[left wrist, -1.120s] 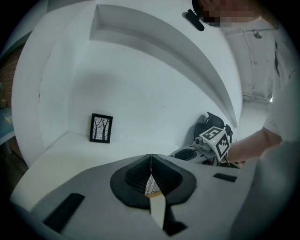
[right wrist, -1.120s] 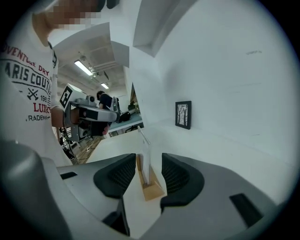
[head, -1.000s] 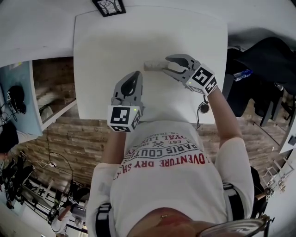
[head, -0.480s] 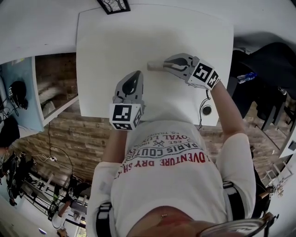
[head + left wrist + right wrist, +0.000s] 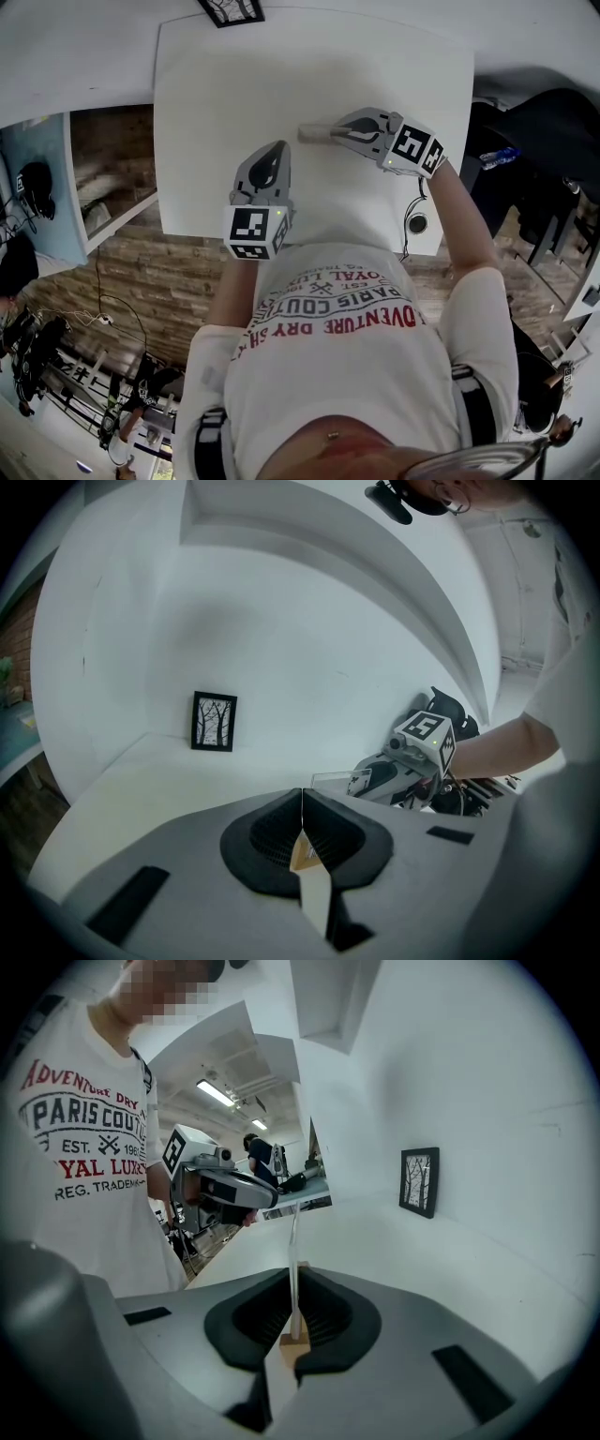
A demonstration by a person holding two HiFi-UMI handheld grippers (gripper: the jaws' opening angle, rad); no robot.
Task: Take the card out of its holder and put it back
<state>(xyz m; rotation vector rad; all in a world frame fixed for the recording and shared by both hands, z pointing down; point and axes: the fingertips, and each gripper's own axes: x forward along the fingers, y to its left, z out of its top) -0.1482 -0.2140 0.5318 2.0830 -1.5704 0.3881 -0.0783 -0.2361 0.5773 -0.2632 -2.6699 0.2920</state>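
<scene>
Right gripper [image 5: 343,134] has snapped in. A second ago its jaws stood wide on either side of the card holder [image 5: 315,133]. They have just been closing, and now only a sliver of gap is left, with the holder's thin clear sheet caught in it. In the right gripper view that sheet stands upright on edge, rising straight out from between the pads, pinched on both faces. Whether the pads have the card itself or only the clear wall around it, I can't tell.

The holder sits on the white bench [image 5: 225,84], right of centre, stretching leftward from the jaw tips.

Over on the other side, the left gripper [image 5: 274,150] has hardly budged. It hangs over the bench's near edge, well apart from the holder, with its jaws pressed together and nothing between them. Its view looks across the bench at the holder, with the right gripper just behind it.

A small black picture frame [image 5: 230,11] stands at the bench's far edge against the white wall, well away from both grippers.
</scene>
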